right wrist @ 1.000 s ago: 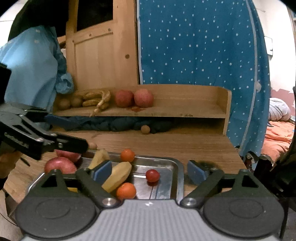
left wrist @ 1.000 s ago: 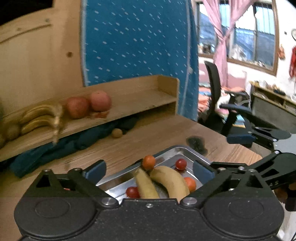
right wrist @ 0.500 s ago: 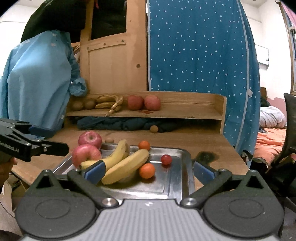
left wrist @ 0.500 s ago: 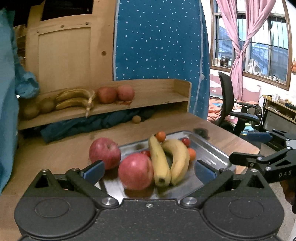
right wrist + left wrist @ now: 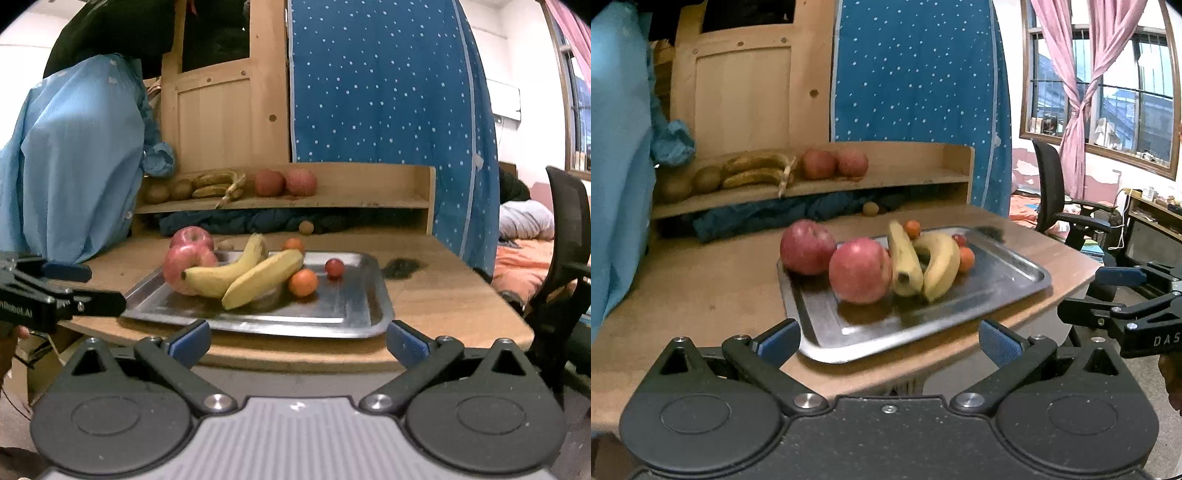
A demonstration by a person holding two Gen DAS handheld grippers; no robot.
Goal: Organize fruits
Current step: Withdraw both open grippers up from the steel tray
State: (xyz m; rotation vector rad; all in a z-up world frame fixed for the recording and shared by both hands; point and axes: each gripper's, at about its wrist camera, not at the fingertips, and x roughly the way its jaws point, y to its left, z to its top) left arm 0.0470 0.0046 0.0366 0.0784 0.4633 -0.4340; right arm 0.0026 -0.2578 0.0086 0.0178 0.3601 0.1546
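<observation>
A steel tray (image 5: pixel 373 295) of fruit sits on a wooden table (image 5: pixel 443 295), its near rim at the table's front edge, with both hand-held grippers poised just short of it. The left gripper (image 5: pixel 886 338) has its jaws spread wide and grips nothing; its blue pads (image 5: pixel 777 339) flank the tray's near corner without touching it. The right gripper (image 5: pixel 297 338) is equally wide open and empty, level with the table's front edge.

On the tray lie 2 red apples — one (image 5: pixel 860 270) near the front, the other (image 5: pixel 807 246) just behind it at the tray's left rim. Beside them, 2 yellow bananas (image 5: pixel 243 275) lean against each other in the middle. A small orange fruit (image 5: pixel 303 282) rests touching the bananas' right side, a small red one (image 5: pixel 334 267) near it, and another orange one (image 5: pixel 293 244) at the tray's far rim.

Behind the tray a low wooden shelf (image 5: pixel 369 201) runs along the back of the table. It carries 2 brownish round fruits, probably kiwis (image 5: pixel 168 190), 2 browning bananas (image 5: pixel 218 184) and 2 more red apples (image 5: pixel 286 182) in a row. A dark blue cloth (image 5: pixel 236 223) is bundled under the shelf, with 1 small brown fruit (image 5: pixel 306 227) on the table just in front of it.
</observation>
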